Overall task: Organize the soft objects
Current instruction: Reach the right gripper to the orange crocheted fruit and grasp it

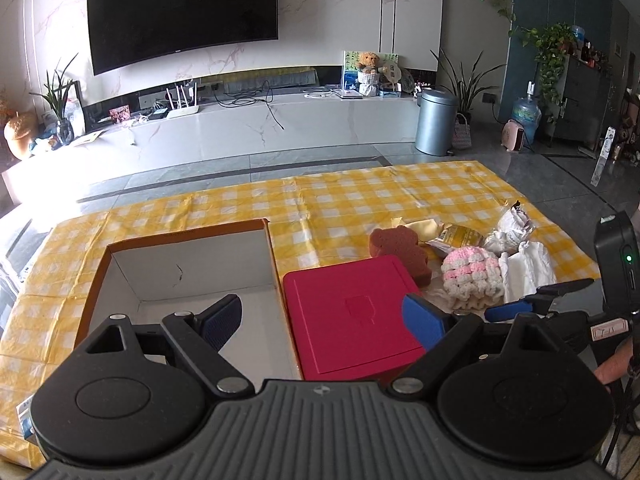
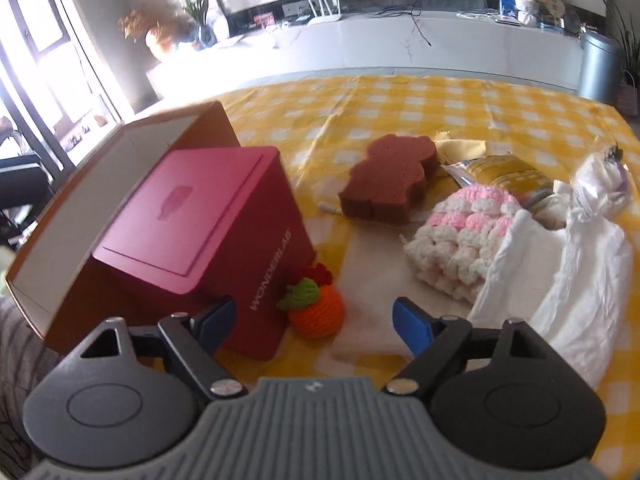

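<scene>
We see a table from two gripper-mounted cameras, each looking forward along its own two fingers. Our left gripper [image 1: 322, 320] hangs with its jaws spread and empty, over the seam where an open cardboard box [image 1: 188, 264] meets a closed red box [image 1: 352, 312]; it seems parked near the open box, probably the place where the soft things are to go. Our right gripper [image 2: 314, 326] also stands apart with nothing between its blue pads, angled down toward a small orange crocheted fruit [image 2: 316, 312] that sits on the cloth touching the red box's side, likely the next thing to be picked up. The other soft objects lie clustered to the right, well apart from the open box: a brown bear-shaped sponge [image 2: 390, 178], a pink and white crocheted piece [image 2: 464, 236], a white plastic bag [image 2: 560, 280] and a gold snack packet [image 2: 504, 178]. None is in the box yet. A yellow and white checked cloth [image 1: 360, 196] covers the table. Beyond it is a living room with grey floor tiles, a wall-mounted television [image 1: 180, 12], a long white marble-look console, potted plants and a metal bin [image 1: 436, 120].
</scene>
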Available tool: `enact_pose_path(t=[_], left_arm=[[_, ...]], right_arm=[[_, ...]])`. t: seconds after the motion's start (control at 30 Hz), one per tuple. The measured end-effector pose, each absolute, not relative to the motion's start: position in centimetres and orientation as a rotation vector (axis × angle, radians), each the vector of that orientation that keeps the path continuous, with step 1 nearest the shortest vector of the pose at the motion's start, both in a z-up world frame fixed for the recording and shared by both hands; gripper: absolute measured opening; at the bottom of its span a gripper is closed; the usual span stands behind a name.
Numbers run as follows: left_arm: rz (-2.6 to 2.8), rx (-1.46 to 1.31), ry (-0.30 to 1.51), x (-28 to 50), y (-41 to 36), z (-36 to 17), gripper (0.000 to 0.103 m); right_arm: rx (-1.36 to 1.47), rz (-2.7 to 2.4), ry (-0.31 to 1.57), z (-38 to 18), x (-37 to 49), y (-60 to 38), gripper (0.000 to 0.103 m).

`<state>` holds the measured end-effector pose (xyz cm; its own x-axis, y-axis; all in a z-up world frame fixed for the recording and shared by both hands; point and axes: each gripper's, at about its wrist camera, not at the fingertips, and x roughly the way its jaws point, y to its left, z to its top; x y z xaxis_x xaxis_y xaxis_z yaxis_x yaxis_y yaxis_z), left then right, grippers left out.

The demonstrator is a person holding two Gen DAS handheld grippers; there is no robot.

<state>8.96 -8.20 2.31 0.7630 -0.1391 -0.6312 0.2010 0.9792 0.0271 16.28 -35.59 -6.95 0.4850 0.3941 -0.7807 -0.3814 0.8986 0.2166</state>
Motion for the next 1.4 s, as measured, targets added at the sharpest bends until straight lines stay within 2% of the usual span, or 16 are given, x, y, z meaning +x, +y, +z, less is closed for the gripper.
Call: enact_pose_path(t=[0.1,0.17,0.2,0.53,0.57,0.6,0.67,1.07,1.23,1.4], left_arm=[[-0.169,0.146,0.651,8.8,-8.2,1.9,0.103],[-0.16,0.159,0.637,8.7,-8.0,1.6,0.103],[-0.158,0.163,0.635,8.7,-7.9,1.5,0.103],[-0.141,0.122,0.635,9.0,-5.7,1.4,0.103],[-0.139,0.121,0.636,9.0,-5.6,1.3,0.103],[-0.137,0.123,0.637,9.0,-5.5,1.3,0.103],[-0.136,0.126,0.643,9.0,-5.3,1.2,0.103],[-0.145,0.124,0.63,7.8,-5.4,2.1,0.103],[-0.168,0.124,0.64,7.8,-6.1,2.8,0.103],[-0.244,0.136,0.666,8.3,-8.4,3.8,0.103]], right_arm=[[-0.185,0.421,0.96,-8.0,17.2,-33.9,0.08],[-0.305,0.427,0.913,-8.6,17.2,-32.8,0.069],[-0.352,0.445,0.891,-8.8,17.0,-32.3,0.067],[-0.471,0.594,0.914,-10.8,17.9,-30.9,0.063],[-0.489,0.573,0.906,-10.9,17.9,-30.8,0.057],[-0.502,0.551,0.891,-11.1,17.6,-30.4,0.057],[-0.492,0.573,0.877,-10.9,17.1,-30.3,0.041],[-0.258,0.486,0.724,-5.9,15.2,-33.4,0.041],[-0.137,0.272,0.635,-2.1,14.3,-34.9,0.041],[-0.078,-0.042,0.681,0.5,15.9,-35.6,0.041]])
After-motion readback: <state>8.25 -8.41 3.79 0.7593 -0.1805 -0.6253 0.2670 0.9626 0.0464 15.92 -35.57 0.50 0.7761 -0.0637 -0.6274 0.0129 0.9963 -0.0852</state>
